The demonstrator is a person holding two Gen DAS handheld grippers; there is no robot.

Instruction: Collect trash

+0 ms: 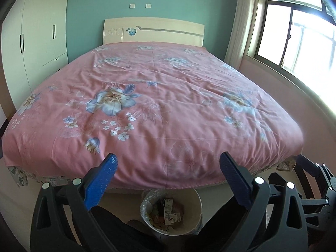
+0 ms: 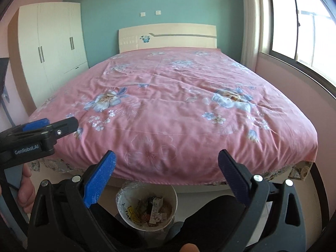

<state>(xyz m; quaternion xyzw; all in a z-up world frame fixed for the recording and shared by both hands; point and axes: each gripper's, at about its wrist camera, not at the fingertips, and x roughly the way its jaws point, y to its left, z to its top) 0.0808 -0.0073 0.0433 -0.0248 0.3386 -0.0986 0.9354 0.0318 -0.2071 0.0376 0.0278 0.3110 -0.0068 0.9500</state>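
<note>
A round white trash bin [image 1: 197, 205] with a clear liner stands on the floor at the foot of the bed, holding several small cartons and paper scraps [image 1: 170, 212]. It also shows in the right wrist view [image 2: 174, 199], with its trash [image 2: 156, 210]. My left gripper [image 1: 168, 163] is open and empty, held above the bin in front of the bed's edge. My right gripper [image 2: 167, 159] is open and empty, also above the bin. The left gripper shows from the side at the left of the right wrist view [image 2: 52, 126]. No loose trash shows on the bed.
A large bed with a pink floral cover [image 1: 159, 96] fills the middle. A cream headboard [image 1: 155, 29] stands against the teal wall. A white wardrobe [image 1: 35, 33] is at the left, a window [image 1: 294, 37] at the right. My dark-clothed legs [image 2: 210, 216] flank the bin.
</note>
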